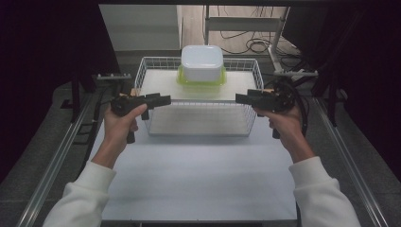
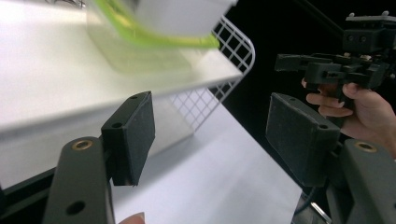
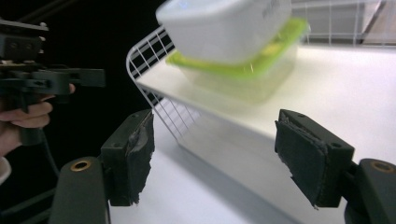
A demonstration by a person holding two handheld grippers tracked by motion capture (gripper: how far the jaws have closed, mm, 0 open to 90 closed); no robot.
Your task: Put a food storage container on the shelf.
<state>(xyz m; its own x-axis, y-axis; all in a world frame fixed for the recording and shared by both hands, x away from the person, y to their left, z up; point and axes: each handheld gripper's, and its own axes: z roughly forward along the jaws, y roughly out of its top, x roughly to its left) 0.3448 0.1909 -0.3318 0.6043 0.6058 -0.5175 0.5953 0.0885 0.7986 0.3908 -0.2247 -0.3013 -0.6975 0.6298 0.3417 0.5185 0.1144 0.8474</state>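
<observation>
A white wire basket (image 1: 202, 119) stands at the far middle of the white table (image 1: 198, 175). On a white board in it sits a clear box with a green lid (image 1: 182, 80), and a white tub (image 1: 202, 61) is stacked on top. My left gripper (image 1: 164, 100) hovers at the basket's front left corner and my right gripper (image 1: 240, 98) at its front right; they point at each other. Both stand open with nothing between the jaws. The left gripper view shows its open jaws (image 2: 210, 140), the green lid (image 2: 154, 39) and the other gripper (image 2: 292, 63). The right gripper view shows its own (image 3: 215, 154) below the tub (image 3: 224, 28).
Metal rails (image 1: 61, 156) run along both sides of the table. A white frame leg and loose cables (image 1: 255, 45) lie on the floor behind the basket. Dark screens flank the left and right.
</observation>
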